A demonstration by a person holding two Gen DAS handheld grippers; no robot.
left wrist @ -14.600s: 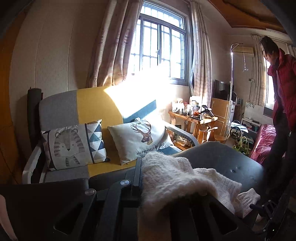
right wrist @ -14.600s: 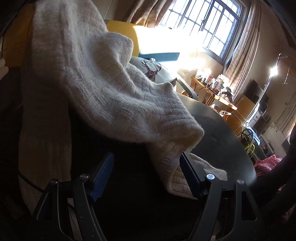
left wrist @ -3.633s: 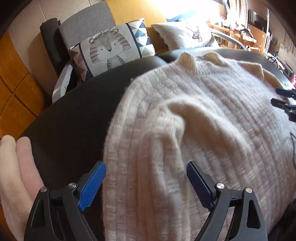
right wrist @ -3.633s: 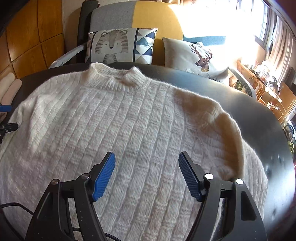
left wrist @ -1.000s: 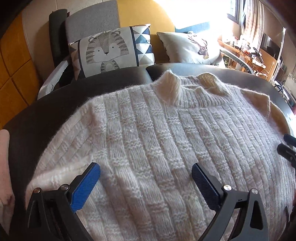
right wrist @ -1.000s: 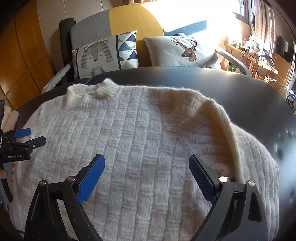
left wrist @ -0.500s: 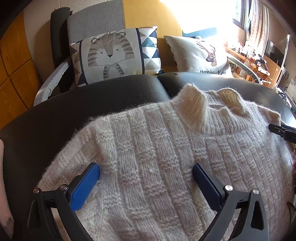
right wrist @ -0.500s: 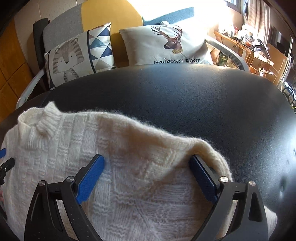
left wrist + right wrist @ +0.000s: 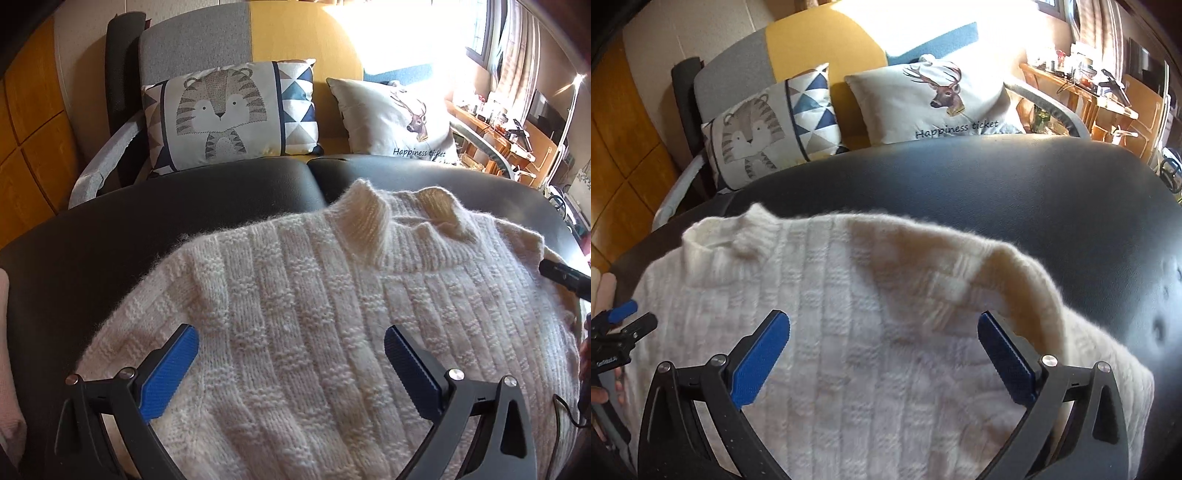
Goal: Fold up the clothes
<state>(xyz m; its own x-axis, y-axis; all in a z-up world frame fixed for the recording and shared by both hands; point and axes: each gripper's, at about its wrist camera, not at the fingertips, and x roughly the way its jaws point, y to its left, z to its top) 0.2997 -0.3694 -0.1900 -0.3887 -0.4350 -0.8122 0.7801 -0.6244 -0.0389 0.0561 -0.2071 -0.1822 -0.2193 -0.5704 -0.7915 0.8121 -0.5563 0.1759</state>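
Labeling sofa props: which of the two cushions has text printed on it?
The deer cushion, on the right of the sofa; it reads "Happiness ticket" under a stag's head. The tiger cushion beside it has only a tiger and blue triangles.

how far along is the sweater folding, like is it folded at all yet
Done: the cream sweater is spread flat on the black padded surface, collar pointing toward the sofa. Its sleeves seem tucked in, though I cannot be sure.

In hand: nothing. The left gripper and right gripper both hang open over the shoulders, pads clear of the knit.

Left: folding the body itself, which lies at full length.
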